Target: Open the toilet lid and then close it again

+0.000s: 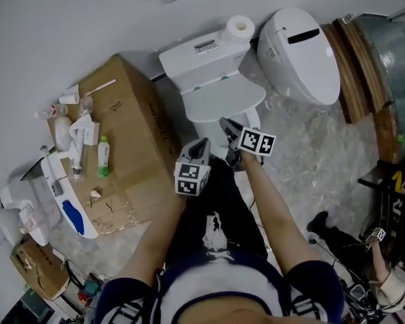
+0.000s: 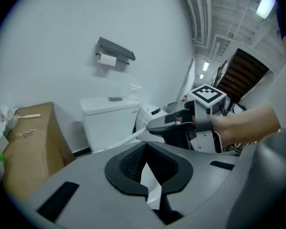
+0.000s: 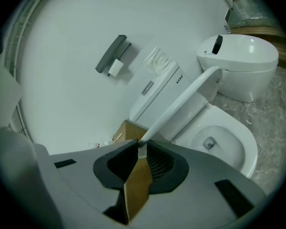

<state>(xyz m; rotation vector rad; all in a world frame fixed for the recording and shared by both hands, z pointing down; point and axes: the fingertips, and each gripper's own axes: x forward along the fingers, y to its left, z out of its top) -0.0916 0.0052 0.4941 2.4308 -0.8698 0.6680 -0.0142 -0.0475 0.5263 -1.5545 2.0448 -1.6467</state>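
The person's forearms (image 1: 278,208) reach out from below, one pair of tongs in each hand, both aimed slightly downward at the toilet.

The right tongs (image 3: 139,145) are clenched on the front edge of the toilet lid (image 3: 190,99), with the thin white rim pinched between the tips. From that grip the lid slants up and away toward the tank and stands half raised.

The left tongs (image 2: 145,144) sit just beside the right pair, on their left and a little nearer the person. Their tips are drawn together with nothing between them. I cannot tell whether they touch the toilet.

Under the lid, below and beyond the right tongs, the bowl (image 3: 229,144) lies open with its drain showing. Behind the lid's hinge stands the tank (image 3: 155,92), and a roll of paper (image 1: 241,25) sits on its top at the right end. Farther still, up on the wall beyond both tongs, is a grey paper holder (image 3: 113,55) with a roll hanging under it.

Left of the left tongs a cardboard box (image 1: 131,113) stands against the toilet. A green bottle (image 1: 103,155) and other small clutter lie on its top. Right of the right tongs, well apart from them, a second white toilet (image 1: 300,52) stands with its lid down.
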